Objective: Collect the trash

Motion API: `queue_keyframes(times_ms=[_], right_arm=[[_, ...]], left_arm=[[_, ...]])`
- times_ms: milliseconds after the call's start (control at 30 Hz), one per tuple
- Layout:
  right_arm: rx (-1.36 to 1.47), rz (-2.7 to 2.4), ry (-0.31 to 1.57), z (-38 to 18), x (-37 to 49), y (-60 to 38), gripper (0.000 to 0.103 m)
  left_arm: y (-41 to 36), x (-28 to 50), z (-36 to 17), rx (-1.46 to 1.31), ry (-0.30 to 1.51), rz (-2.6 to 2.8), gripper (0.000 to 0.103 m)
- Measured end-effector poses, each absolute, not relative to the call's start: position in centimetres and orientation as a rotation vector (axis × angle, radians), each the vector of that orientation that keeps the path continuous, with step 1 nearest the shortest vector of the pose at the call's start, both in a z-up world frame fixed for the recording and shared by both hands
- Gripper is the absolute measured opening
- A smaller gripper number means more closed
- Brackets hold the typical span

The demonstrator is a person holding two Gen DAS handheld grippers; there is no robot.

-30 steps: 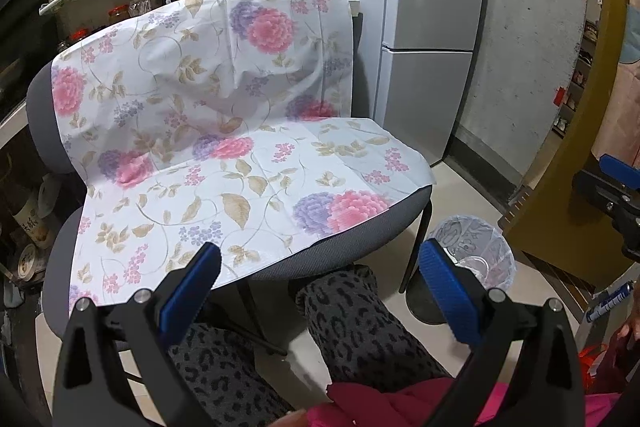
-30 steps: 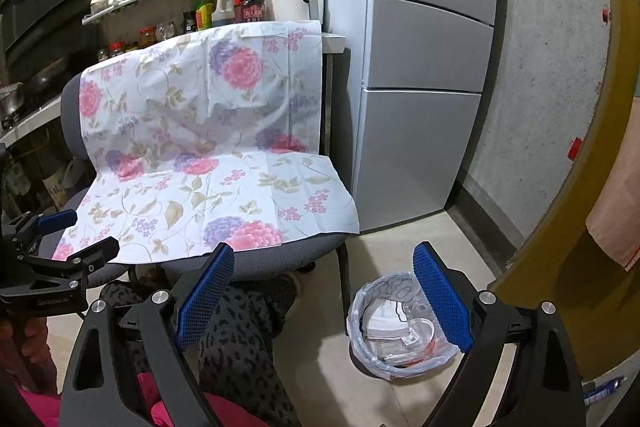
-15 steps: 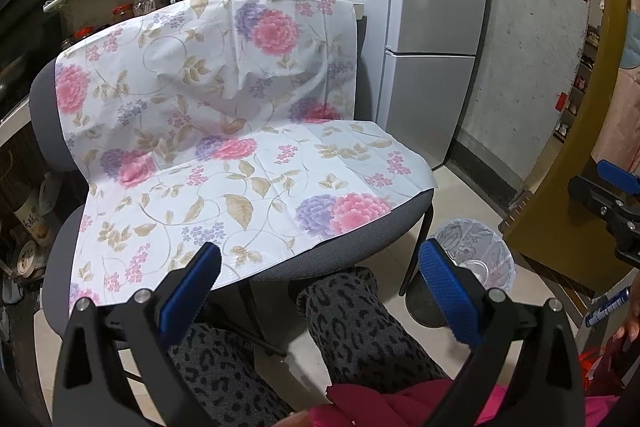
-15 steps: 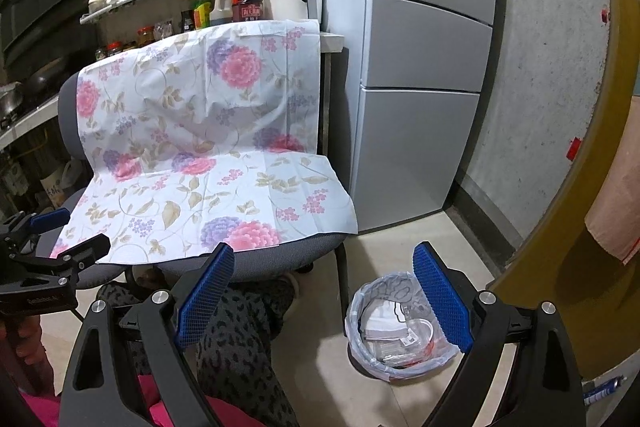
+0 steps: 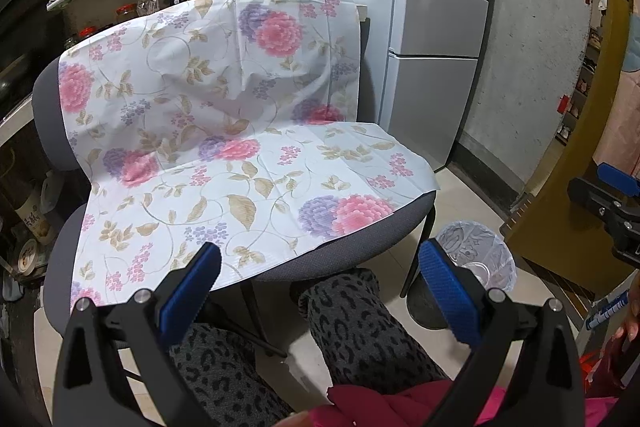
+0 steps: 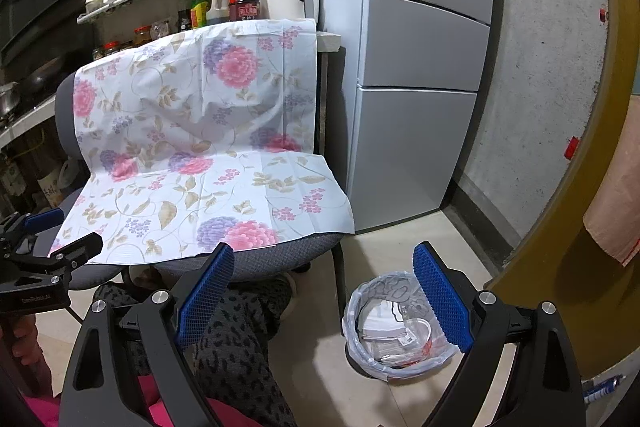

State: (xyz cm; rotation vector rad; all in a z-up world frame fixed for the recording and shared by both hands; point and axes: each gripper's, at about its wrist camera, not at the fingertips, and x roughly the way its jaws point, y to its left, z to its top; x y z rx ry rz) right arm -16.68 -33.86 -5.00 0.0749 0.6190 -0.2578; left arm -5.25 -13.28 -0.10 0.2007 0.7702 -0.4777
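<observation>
Trash: crumpled white paper and clear plastic (image 6: 394, 331) in the bag-lined bin (image 6: 356, 311) between your right gripper's (image 6: 320, 301) wide, empty fingers; light, soft, pinch any fold.

Lighting: even indoor light from above, moderately bright; source not in view. Soft sheen on the refrigerator (image 6: 424, 39) doors, no hard glare. Shadows: soft, under the chair seat (image 5: 360, 247) and beside the trash bin (image 6: 396, 327) toward 6 o'clock; shelf area (image 6: 48, 7) at 9 to 10 o'clock dim. Focus: sharp at centre in both views. Distortion: strong fisheye bowing of straight edges, black vignette in all corners
</observation>
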Motion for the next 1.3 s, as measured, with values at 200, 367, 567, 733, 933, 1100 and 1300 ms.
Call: queue_keyframes(times_ms=[200,367,567,733,933,1100,1300], right_arm=[[0.075,-0.259,0.619,-5.00,-16.65,-33.85,0.090],[0.076,-0.262,0.621,-5.14,-16.62,-34.00,0.090],[0.075,-0.259,0.621,-5.09,-16.59,-34.03,0.090],[0.075,-0.260,0.621,-5.14,-16.62,-34.03,0.090],[0.075,-0.259,0.621,-5.14,-16.61,-34.08,0.090],[0.075,-0.261,0.621,-5.15,-16.61,-34.04,0.090],[0.075,-0.260,0.620,-5.18,-16.61,-34.16,0.090]], left_arm=[[-13.24,-5.28,-0.04,0.197,0.767,-0.475,0.096],[-13.21,-5.28,-0.01,0.197,0.767,-0.475,0.096],[-13.23,-5.37,0.01,0.191,0.764,-0.468,0.096],[-13.16,-5.33,-0.04,0.189,0.765,-0.466,0.096],[-13.10,-5.31,-0.04,0.189,0.764,-0.467,0.096],[-13.04,-5.29,-0.05,0.190,0.764,-0.469,0.096],[-13.08,-5.32,-0.06,0.190,0.764,-0.469,0.096]])
